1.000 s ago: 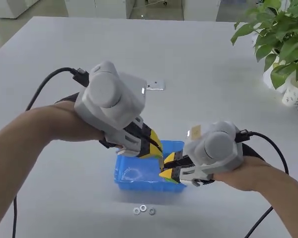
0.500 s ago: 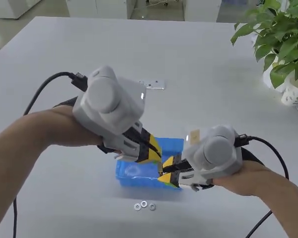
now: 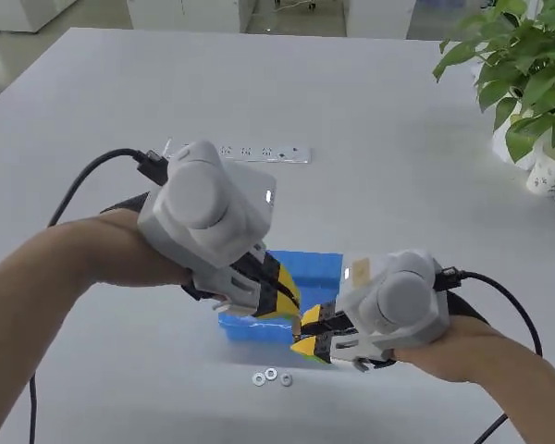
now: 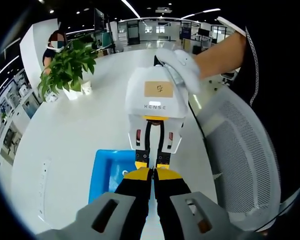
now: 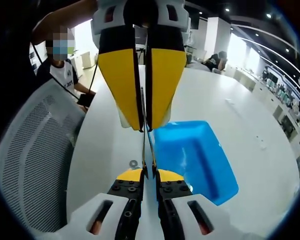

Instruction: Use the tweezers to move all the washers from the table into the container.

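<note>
While three washers [image 3: 271,376] lie in a tight row on the table [image 3: 398,166], close to its near edge and just in front of the container [image 3: 305,268], the tweezers [image 5: 145,145] are up in the air above them. In the right gripper view they show as two thin metal legs running between the two grippers. One end sits in the right gripper [image 5: 150,175], whose yellow-tipped jaws are pressed together on it. The other end goes up into the left gripper [image 5: 145,125], whose broad yellow jaws are closed to a narrow slit around it. So the tweezers are pinched at both ends. The two grippers meet nose to nose over the container's near wall.

The container is a shallow blue tray toward the near edge of the table. I cannot tell whether any washers are inside it. In the right gripper view, one washer shows on the bare table beside the tray's wall.

Farther back, toward the middle of the table, a white power strip [image 3: 250,151] lies flat. A leafy plant [image 3: 518,65] in a white pot stands at the far right edge. A mesh chair [image 4: 240,150] stands beside the table.
</note>
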